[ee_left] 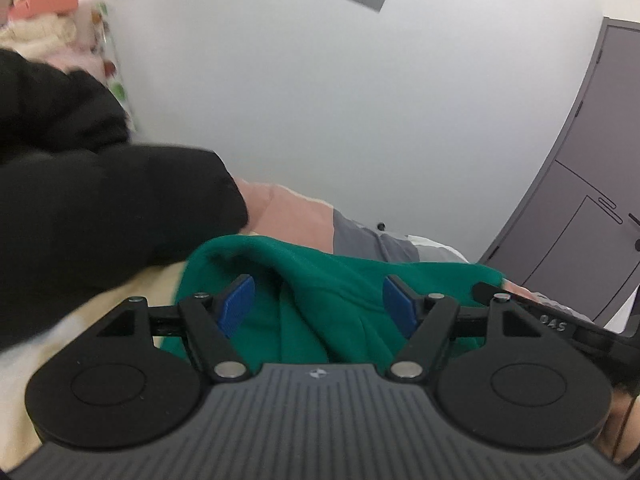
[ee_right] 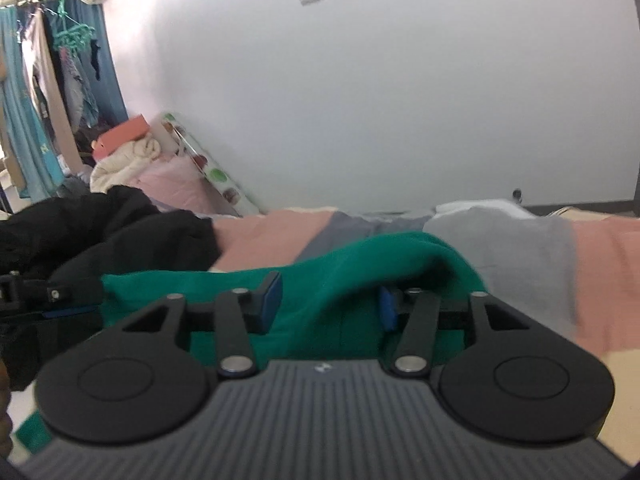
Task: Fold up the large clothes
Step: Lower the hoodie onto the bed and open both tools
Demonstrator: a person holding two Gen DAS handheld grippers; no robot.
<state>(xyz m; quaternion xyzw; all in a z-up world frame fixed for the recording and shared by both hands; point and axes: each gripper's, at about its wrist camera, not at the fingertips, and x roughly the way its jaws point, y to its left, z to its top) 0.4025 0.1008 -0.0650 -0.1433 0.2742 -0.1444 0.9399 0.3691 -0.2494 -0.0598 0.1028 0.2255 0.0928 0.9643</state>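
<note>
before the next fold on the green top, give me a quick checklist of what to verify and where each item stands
1. Left gripper released: ok, fingers stand apart, blue pads off the cloth.
2. Right gripper released: ok, fingers apart, nothing pinched.
3. Green knit garment lying flat: not ok, a raised fold humps up ahead of both grippers.
4. Black puffy jacket clear of the green garment: cannot tell, it lies close beside the garment's left edge.
5. Pink and grey patchwork bedspread free beyond the garment: ok, bare cover shows there.
6. Garment's full outline visible: cannot tell, the grippers hide the near part.
</note>
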